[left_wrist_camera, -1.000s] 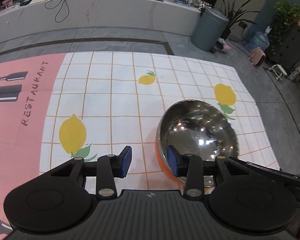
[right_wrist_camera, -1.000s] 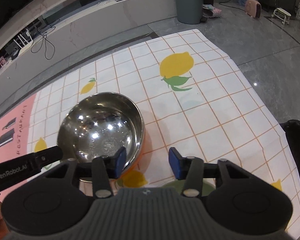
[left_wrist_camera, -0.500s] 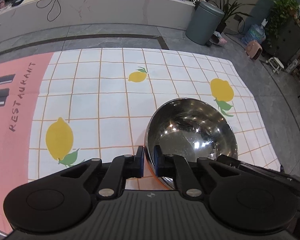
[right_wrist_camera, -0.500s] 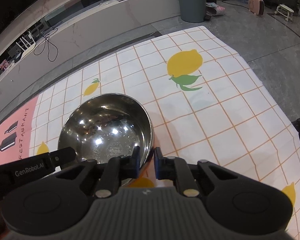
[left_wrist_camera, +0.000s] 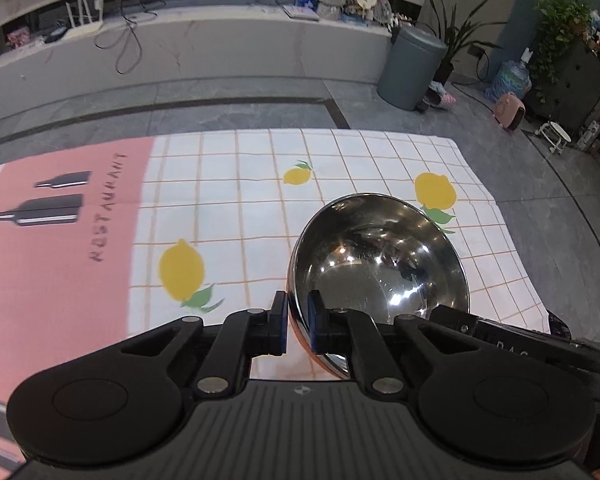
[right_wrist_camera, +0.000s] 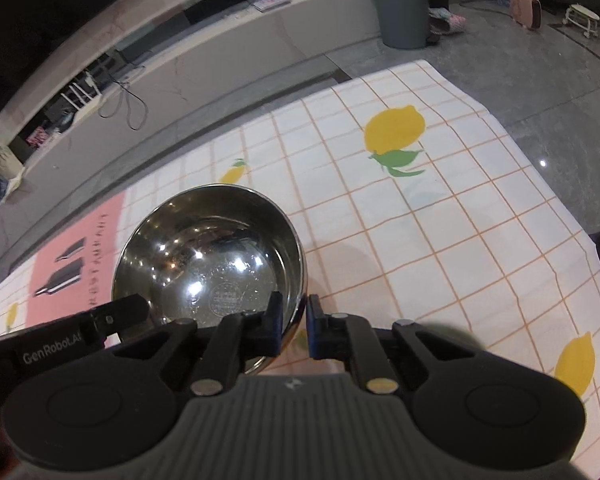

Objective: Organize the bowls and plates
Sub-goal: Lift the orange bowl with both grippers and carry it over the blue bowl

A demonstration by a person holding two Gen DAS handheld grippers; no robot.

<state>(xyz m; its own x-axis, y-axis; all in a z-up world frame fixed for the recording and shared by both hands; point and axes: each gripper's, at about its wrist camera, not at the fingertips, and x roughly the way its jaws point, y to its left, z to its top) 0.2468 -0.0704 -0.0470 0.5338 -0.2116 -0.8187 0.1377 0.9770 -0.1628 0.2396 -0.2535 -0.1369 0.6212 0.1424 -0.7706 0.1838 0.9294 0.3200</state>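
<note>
Lemon-print tablecloth [left_wrist_camera: 228, 216] covers the table, with a pink panel at its left. Steel bowl [left_wrist_camera: 380, 264] is above the cloth's right half, tilted, orange outside. Left gripper [left_wrist_camera: 298, 320] pinches the bowl's near-left rim; right gripper [right_wrist_camera: 292, 326] pinches the near-right rim, jaws narrow on the wall.
</note>
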